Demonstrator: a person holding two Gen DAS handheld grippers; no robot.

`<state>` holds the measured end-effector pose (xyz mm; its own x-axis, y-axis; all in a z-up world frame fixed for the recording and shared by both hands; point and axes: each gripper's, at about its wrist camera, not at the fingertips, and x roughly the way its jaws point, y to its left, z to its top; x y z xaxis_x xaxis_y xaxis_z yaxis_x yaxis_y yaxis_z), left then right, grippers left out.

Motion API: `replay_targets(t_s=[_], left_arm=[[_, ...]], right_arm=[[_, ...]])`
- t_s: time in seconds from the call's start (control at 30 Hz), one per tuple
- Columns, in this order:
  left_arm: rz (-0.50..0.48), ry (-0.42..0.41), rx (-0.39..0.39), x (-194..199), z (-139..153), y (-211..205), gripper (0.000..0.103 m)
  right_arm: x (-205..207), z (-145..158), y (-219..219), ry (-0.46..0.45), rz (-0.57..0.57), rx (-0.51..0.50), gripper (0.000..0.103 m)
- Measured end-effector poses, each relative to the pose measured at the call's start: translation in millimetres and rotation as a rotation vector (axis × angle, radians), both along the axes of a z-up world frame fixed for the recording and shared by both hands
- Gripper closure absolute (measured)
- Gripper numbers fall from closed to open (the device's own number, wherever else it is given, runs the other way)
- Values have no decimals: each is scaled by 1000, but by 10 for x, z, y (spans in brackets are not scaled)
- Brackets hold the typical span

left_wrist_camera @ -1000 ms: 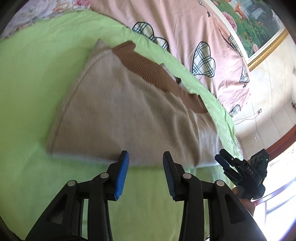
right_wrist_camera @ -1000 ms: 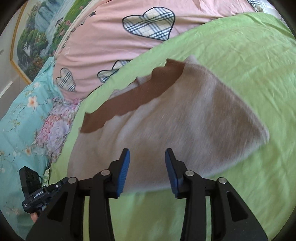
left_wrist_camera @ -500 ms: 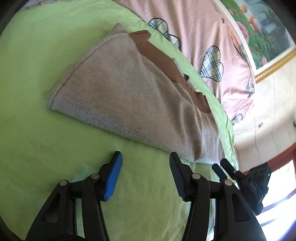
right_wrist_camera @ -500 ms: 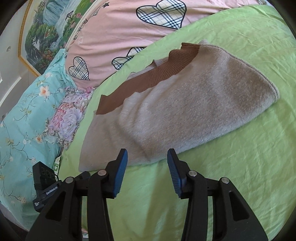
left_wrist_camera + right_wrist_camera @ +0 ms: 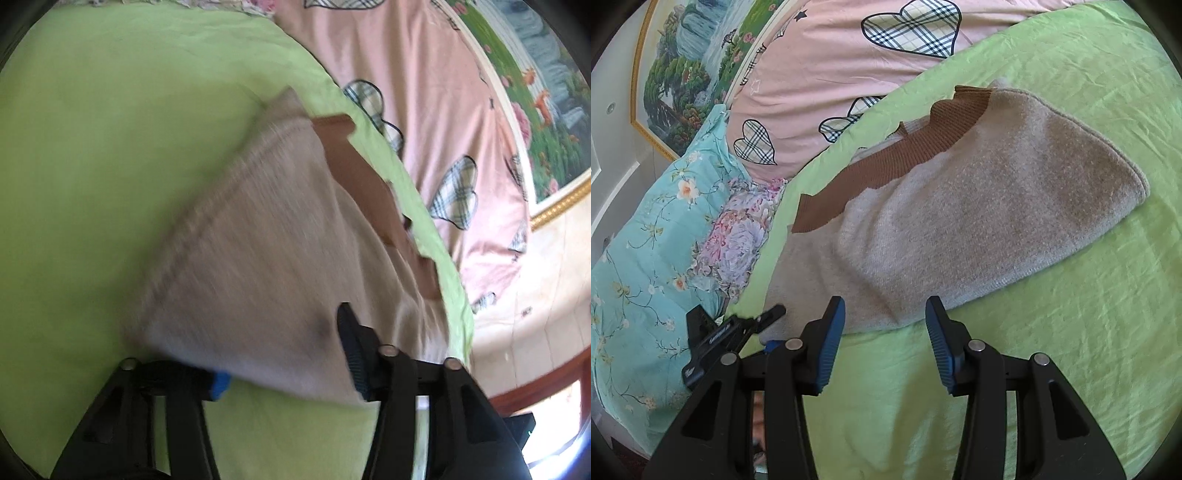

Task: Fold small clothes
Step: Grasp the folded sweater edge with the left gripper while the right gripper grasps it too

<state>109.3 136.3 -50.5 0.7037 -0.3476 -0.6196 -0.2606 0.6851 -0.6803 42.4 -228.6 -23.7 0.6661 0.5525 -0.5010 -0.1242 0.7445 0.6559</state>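
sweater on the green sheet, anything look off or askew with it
The sweater lies folded but lopsided: a wedge, wide at one end and narrow at the other, with its brown ribbed band jagged along the far edge. No damage or spill shows. The left claw has just been closing on its near edge.

Sunlit bed (image 5: 1071,332), framed landscape painting (image 5: 683,74)

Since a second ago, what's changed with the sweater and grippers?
The left gripper pushed in onto the near edge of the sweater; its jaws have just been closing with the fabric between them. The right gripper stayed open, empty, just short of the sweater, which still lies folded on the green sheet.
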Motion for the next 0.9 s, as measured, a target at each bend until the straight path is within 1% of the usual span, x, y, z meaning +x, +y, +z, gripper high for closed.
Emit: replay_targets(t_s=[0.03,0.1,0.17,0.2,0.3,0.37,0.47,0.53,0.6,0.67,0.73,0.77,0.83,0.9], left_arm=[[9,11,20,38,-6,29,75],[8,12,20,78,-18,88,87],[0,1,34,93,24,102,91],[-8,-10,61,91,85,68,93],[-38,-51,168,68,324,-80,94],[-72,-110,216,58,546,-224,94],[-162,-188,297,97,833,-549,95],[-235,-241,360,124,988,-867,95],[-299,-281,396,126,1054,-1137,95],[-388,-303,419,165,1025,-1490,95],[-468,-289,447,224,878,-1795,95],[-489,-273,461,260,810,-1889,95],[-534,-234,484,321,635,-2083,95],[-554,-209,485,341,528,-2159,95]], right_arm=[[5,8,-3,-3,1,2,56],[21,22,-5,-9,1,1,56],[48,19,-17,-11,1,8,56],[64,14,-26,-10,1,9,56],[114,11,-85,-6,1,19,56],[156,34,-161,-12,-5,23,56],[252,107,-301,-16,-12,24,56],[348,175,-384,-18,-2,10,56],[481,260,-466,-21,9,-23,56],[651,326,-555,-15,32,-16,56],[830,349,-604,-1,79,30,54],[937,337,-610,14,115,67,51],[1136,272,-580,58,177,137,35],[1311,183,-514,98,238,193,31]])
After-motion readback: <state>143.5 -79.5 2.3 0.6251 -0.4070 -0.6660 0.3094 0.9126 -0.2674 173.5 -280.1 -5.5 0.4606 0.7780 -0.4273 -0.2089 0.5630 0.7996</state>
